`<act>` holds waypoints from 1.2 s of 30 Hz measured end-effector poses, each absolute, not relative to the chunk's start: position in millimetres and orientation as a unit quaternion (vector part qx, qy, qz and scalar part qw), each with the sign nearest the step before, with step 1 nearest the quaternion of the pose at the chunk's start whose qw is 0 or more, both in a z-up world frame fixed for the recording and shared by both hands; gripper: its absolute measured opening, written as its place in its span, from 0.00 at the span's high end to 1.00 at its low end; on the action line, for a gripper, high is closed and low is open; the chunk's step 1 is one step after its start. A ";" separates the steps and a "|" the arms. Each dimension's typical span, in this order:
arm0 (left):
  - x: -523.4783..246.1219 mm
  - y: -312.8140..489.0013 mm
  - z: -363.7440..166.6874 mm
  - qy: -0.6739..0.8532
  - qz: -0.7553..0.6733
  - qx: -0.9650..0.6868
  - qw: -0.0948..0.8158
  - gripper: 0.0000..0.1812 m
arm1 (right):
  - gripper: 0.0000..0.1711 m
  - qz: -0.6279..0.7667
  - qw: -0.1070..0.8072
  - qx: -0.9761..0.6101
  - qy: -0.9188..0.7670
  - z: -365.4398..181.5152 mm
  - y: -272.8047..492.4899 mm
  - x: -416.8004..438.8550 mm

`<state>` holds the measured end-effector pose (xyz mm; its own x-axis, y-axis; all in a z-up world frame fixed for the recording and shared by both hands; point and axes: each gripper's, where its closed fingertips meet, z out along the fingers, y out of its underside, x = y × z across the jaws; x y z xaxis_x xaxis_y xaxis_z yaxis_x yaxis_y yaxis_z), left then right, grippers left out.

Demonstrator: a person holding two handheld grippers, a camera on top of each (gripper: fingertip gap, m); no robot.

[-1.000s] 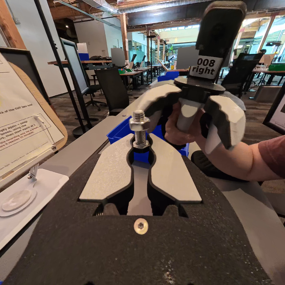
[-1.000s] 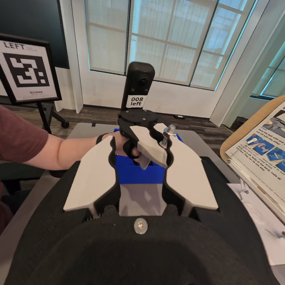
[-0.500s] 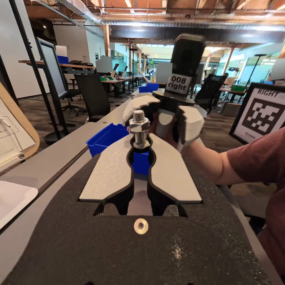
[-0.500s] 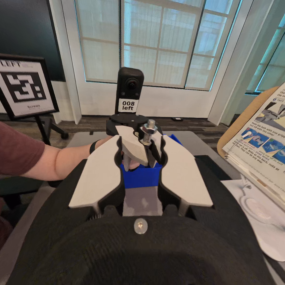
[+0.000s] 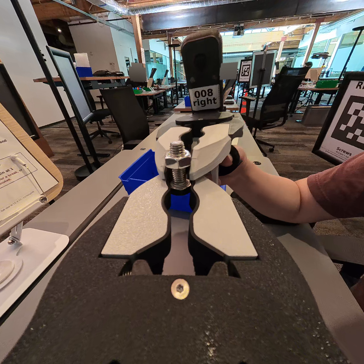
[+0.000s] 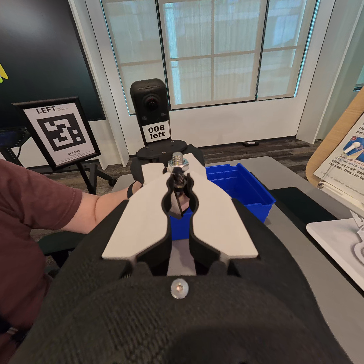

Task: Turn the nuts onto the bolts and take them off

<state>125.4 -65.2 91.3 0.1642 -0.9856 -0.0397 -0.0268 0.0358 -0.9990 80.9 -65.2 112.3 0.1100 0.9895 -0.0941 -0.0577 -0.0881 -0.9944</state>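
Grey table (image 5: 82, 199), left gripper (image 5: 178, 187) clamping upright bolt (image 5: 177, 175), right gripper (image 6: 178, 177) at nut (image 5: 177, 160)

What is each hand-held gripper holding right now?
Left hand-held gripper: closed on the bolt.
Right hand-held gripper: closed around the nut.

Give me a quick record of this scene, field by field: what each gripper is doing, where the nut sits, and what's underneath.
left gripper: shut on the bolt, low on its shaft, bolt upright
right gripper: at the nut, fingers either side; grip not clear
nut position: near the bolt's top, a few threads showing above
below: blue bin on the grey table
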 end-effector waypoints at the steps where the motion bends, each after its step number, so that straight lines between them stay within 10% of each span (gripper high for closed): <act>1: 125.0 -65.2 92.2 0.470 -0.444 -0.535 0.543 0.93 | 0.93 0.506 0.519 -0.534 -0.436 112.4 -65.2 81.1; 26: 120.9 -46.0 78.9 0.463 -0.392 -0.582 0.541 0.77 | 0.94 0.600 0.479 -0.502 -0.399 121.3 -57.1 107.9; 36: 98.4 -36.6 84.0 0.455 -0.358 -0.611 0.539 0.76 | 0.94 0.228 0.393 -0.831 -0.321 36.5 -23.0 312.9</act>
<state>98.4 -36.6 84.0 0.3289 -0.9429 -0.0528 -0.1697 -0.0040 -0.9855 312.9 -23.0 36.5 0.6897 0.7129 -0.1271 0.3536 -0.4847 -0.8000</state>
